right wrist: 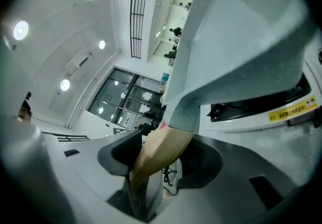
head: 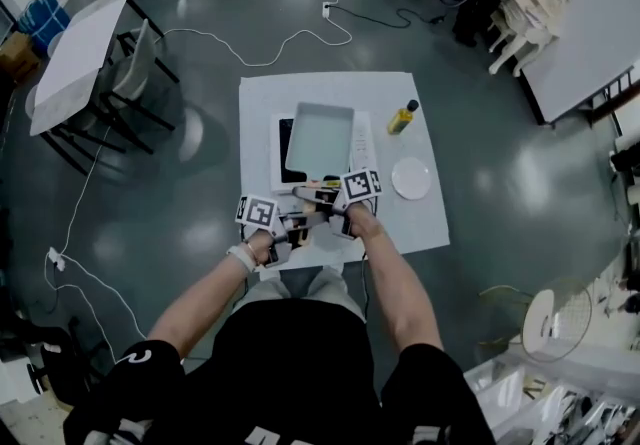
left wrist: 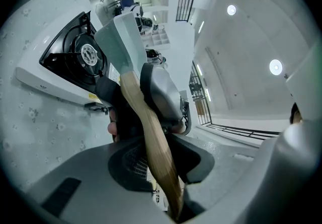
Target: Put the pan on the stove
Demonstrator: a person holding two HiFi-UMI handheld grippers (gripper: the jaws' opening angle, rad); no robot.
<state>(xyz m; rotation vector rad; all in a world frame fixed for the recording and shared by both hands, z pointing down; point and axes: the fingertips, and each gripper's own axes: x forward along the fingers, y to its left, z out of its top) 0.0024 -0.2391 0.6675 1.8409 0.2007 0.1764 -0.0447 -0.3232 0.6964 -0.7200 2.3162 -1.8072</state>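
A pale grey-green rectangular pan hangs over the white stove with its black top, on the white table. Its wooden handle points toward me. My left gripper is shut on the near end of the handle. My right gripper is shut on the handle closer to the pan. In the left gripper view the pan stands ahead above the stove, and the right gripper clamps the handle in front. The right gripper view shows the pan close above the stove.
A yellow bottle and a white plate sit on the table right of the stove. On the floor lie white cables. A chair and a white table stand at the far left.
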